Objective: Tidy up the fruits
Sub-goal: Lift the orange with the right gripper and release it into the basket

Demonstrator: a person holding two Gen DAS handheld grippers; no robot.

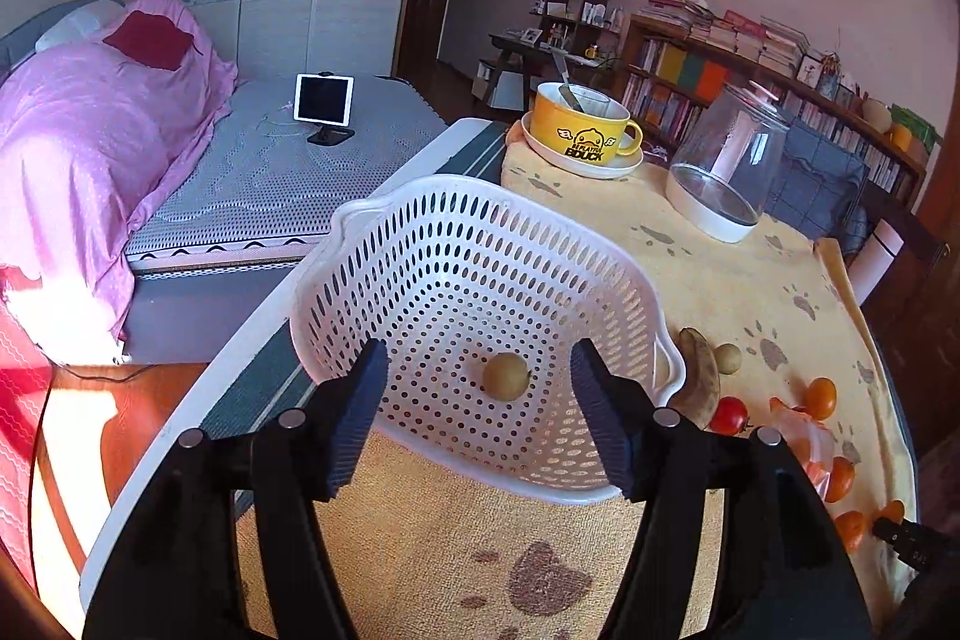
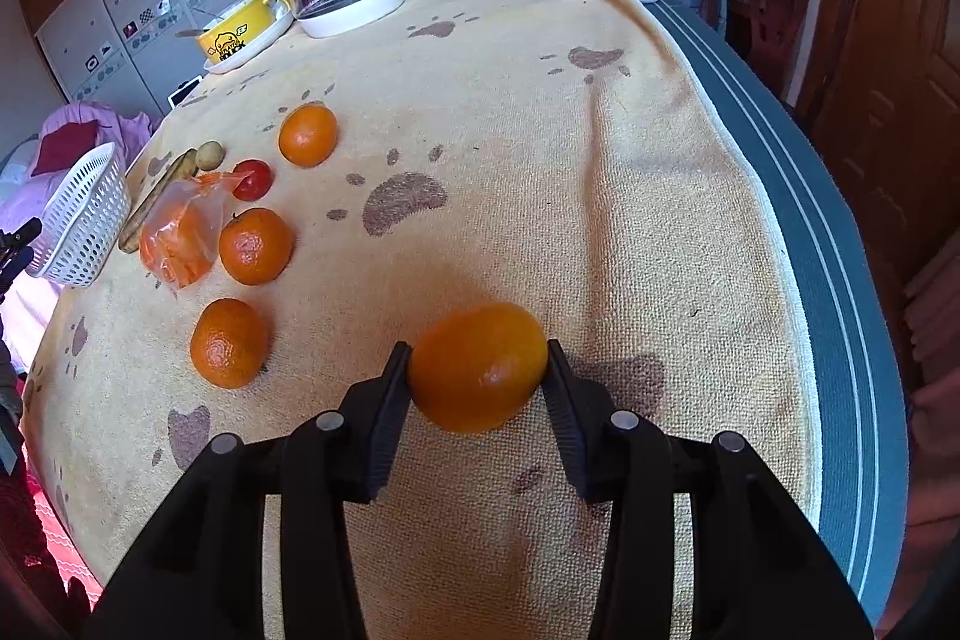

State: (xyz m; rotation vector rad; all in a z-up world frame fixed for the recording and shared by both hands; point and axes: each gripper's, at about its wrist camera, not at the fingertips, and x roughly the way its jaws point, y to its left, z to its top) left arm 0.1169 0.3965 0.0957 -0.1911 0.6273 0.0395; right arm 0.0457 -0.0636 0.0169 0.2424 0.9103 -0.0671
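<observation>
The fingers of the right gripper [image 2: 479, 370] press both sides of an orange [image 2: 478, 367], held just above the yellow paw-print towel [image 2: 540, 160] covering the surface. The left gripper [image 1: 480, 400] has its fingers spread wide and empty, in front of the tilted white basket [image 1: 420, 232], where one small tan fruit [image 1: 506, 376] lies. Three more oranges [image 2: 256, 246], a red tomato [image 2: 252, 178] and a banana [image 1: 699, 376] lie beside the basket.

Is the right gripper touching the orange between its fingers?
Touching. The right wrist view shows both pads of the right gripper pressed against the orange, no gap either side.
</observation>
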